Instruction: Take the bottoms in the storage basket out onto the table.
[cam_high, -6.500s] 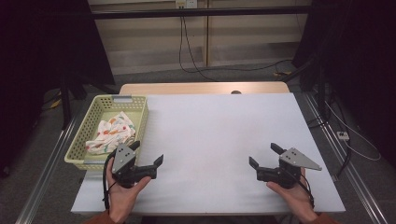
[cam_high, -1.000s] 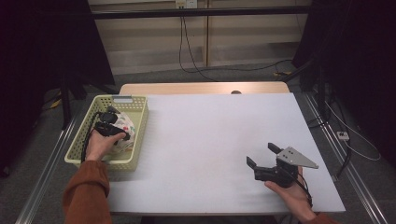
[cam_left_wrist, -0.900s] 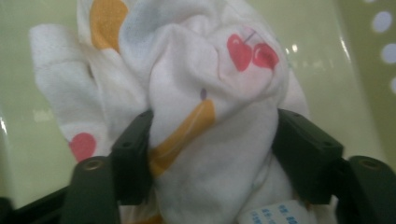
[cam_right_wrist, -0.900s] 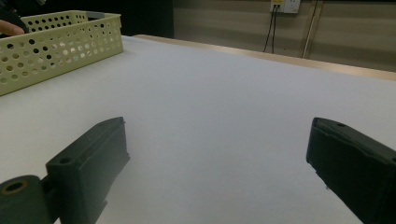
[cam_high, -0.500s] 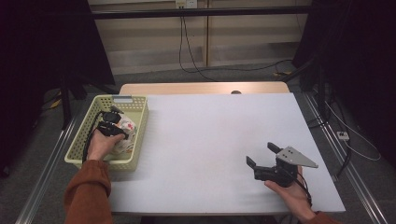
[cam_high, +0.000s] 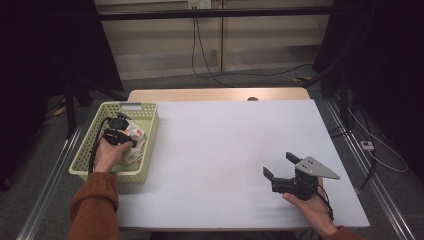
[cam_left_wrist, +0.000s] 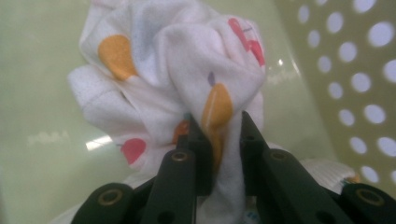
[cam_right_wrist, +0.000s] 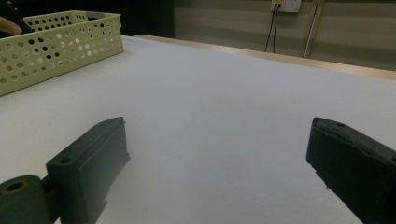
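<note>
Left tongs (cam_high: 121, 134) in the basket (cam_high: 85, 155); right tongs (cam_high: 278, 166) gape above table (cam_high: 220, 150)

No text, label, brand or number can be read anywhere. The cloth (cam_left_wrist: 187, 88) in the yellow basket (cam_high: 150, 131) carries only printed blobs of orange and red — shapes, not letters — and the white table (cam_high: 225, 150) is blank.

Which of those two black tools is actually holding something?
The left tool, down in the basket: its jaws pinch a fold of the spotted cloth. The right tool hangs open over the table.
</note>
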